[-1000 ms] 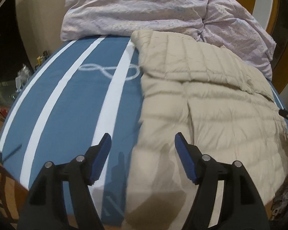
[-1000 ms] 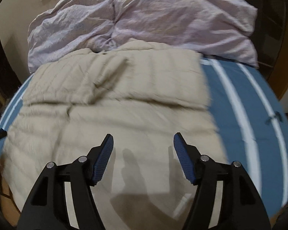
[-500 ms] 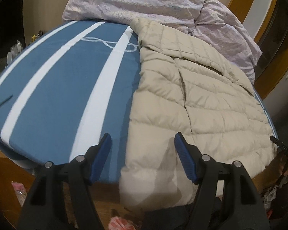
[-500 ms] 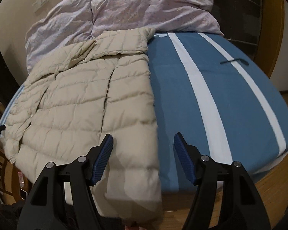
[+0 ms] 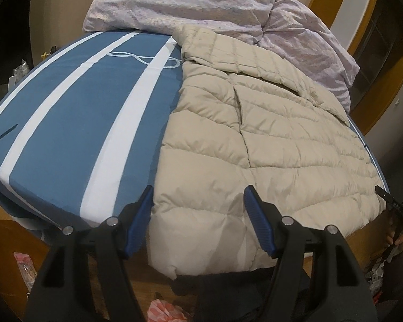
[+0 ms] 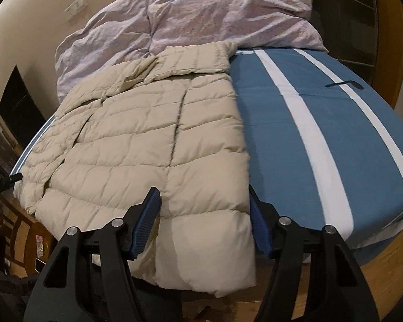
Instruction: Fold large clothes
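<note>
A beige quilted puffer jacket (image 5: 268,145) lies flat on the bed, its hem hanging over the foot edge. My left gripper (image 5: 198,196) is open at the jacket's left hem corner, which lies between its blue pads without being pinched. My right gripper (image 6: 203,196) sits at the right hem corner of the jacket (image 6: 147,145). Its jaws are closing with the hem between them, and the right pad is just at the jacket's side edge. Each view shows the other gripper's black tip at the far hem corner.
The blue sheet with white stripes (image 5: 75,123) covers the mattress beside the jacket. A crumpled lilac duvet (image 6: 201,13) is piled at the head. The wooden bed frame (image 6: 384,263) runs below the hem. Pink packaging (image 5: 164,311) lies on the floor.
Both grippers drew back toward the foot of the bed and sank, so the jacket's hem corners now lie between their fingers. The right jaws have narrowed slightly.
</note>
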`<state>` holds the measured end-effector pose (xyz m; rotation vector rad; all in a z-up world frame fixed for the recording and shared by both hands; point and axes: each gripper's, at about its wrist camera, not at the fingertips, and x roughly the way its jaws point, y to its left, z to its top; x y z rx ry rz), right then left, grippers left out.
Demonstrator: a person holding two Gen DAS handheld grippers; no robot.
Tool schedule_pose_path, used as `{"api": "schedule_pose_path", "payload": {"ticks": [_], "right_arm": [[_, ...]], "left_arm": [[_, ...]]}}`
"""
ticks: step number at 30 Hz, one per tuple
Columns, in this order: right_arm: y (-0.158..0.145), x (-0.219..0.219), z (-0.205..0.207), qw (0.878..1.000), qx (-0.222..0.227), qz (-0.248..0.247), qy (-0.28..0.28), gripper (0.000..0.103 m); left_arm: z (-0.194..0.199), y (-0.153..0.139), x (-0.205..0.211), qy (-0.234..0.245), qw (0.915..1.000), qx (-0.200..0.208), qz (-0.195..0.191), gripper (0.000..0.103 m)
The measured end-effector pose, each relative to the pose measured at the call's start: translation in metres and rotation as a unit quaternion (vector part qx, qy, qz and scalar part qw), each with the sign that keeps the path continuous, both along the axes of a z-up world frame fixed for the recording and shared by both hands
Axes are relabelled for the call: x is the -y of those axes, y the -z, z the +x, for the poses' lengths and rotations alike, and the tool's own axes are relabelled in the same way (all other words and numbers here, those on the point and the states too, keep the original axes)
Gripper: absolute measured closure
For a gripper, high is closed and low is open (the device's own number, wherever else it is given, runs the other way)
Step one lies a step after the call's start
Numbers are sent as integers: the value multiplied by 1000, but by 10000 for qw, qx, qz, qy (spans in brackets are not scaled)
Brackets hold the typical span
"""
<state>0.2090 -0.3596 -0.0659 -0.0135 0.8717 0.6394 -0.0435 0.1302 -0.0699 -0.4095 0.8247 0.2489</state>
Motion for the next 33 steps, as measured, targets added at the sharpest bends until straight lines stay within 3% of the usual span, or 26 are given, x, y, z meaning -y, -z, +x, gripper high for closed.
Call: {"api": "schedule_pose_path", "payload": {"ticks": [4,12,15,25,31,32,33], "right_arm": [[1,-2,-6,10000,60,21,-49,49],[2,-9,-11,9998,95,105,-123,81],[3,-9,-11,9996,52,230,-142,86],[-10,10,1,9934,-149,1133,98,91],[-21,10,10,9912,-121,1291,276,92],[-21,10,11,9911,-134,1287,301,92],[-21,9,12,9912,-152,1275,319,92]], "left_arm": [[-1,0,3,37,10000,15,-6,36],[-5,0,4,32,10000,41,-52,37],[-6,1,5,26,10000,54,-48,37],[-9,0,7,13,10000,71,-31,37],[-9,1,9,32,9999,39,110,37],[-9,1,10,27,9999,36,136,38],[-10,1,11,32,9999,38,145,46]]}}
